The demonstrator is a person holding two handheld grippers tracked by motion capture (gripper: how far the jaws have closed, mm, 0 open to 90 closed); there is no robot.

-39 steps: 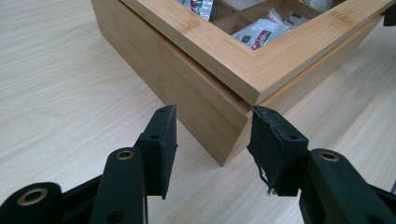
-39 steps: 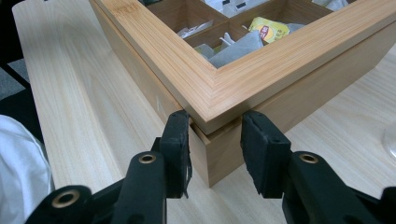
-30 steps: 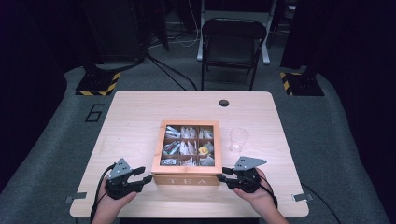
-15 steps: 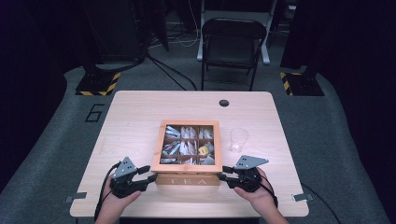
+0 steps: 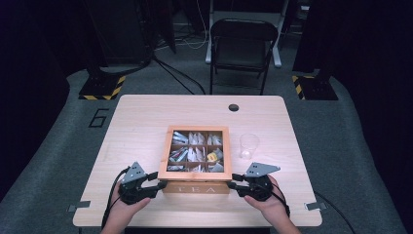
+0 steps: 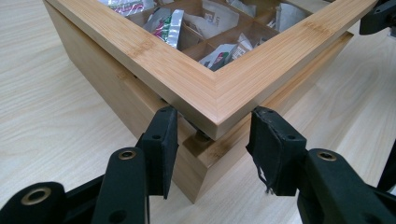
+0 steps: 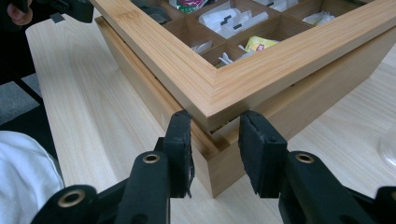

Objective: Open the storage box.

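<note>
At the table's near edge in the high view, I am flanking the square bamboo tea box [image 5: 197,155] with both grippers. In the left gripper view, my left gripper [image 6: 212,140] is straddling a lid corner, jaws apart and not yet pinching; in the right gripper view, my right gripper [image 7: 215,140] is doing likewise, so uneven lifting is risking a twisted, slipping lid.

High view: pale wooden worktop [image 5: 146,126] brightly lit from above, surrounding room dark, corners near black. Picture soft, low detail. Short soft shadows under hands. Faint glare on clear plastic cup [image 5: 249,145]. Gripper views: even, bright light, square bamboo tea box [image 6: 224,93] sharp at near corner, far compartments slightly blurred; black jaws at bottom edge soft, stretched by wide lens.
</note>
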